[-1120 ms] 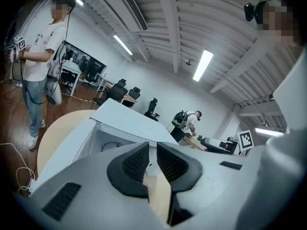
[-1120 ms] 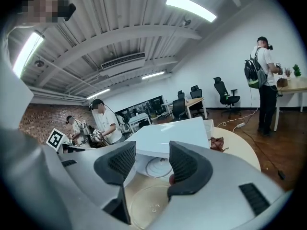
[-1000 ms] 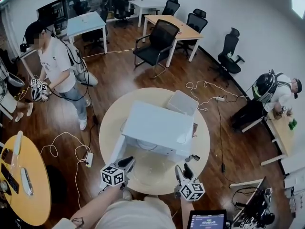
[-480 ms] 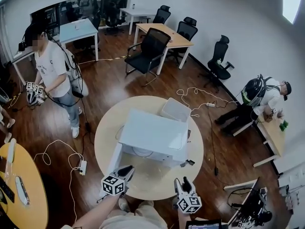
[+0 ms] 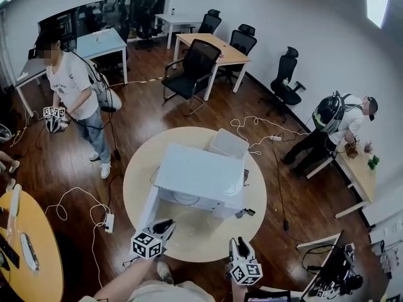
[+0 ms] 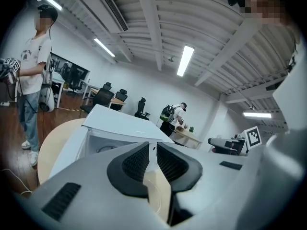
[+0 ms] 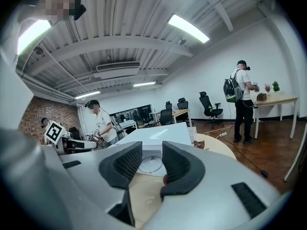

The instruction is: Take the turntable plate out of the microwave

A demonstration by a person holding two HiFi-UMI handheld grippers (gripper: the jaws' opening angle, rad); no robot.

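Observation:
A white microwave [image 5: 198, 172] stands on the round table [image 5: 252, 187], its door [image 5: 146, 207] swung open to the left. The glass turntable plate [image 5: 186, 198] lies inside the cavity and also shows between the jaws in the right gripper view [image 7: 149, 165]. My left gripper [image 5: 165, 224] hovers in front of the open door, shut and empty [image 6: 152, 147]. My right gripper [image 5: 238, 244] is near the table's front edge, short of the microwave. Its jaws [image 7: 152, 150] have just been closing and stand partly apart, nothing between them.
A white lidded box [image 5: 228, 143] sits on the table behind the microwave, and a small dark object [image 5: 245, 212] lies at its right front corner. Cables and a power strip [image 5: 106, 222] run over the floor on the left. A person [image 5: 69, 87] stands beyond, with office chairs further back.
Both grippers have drawn back toward the table's near edge, the right one more. The right jaws look narrower than before. The microwave and plate have not moved.

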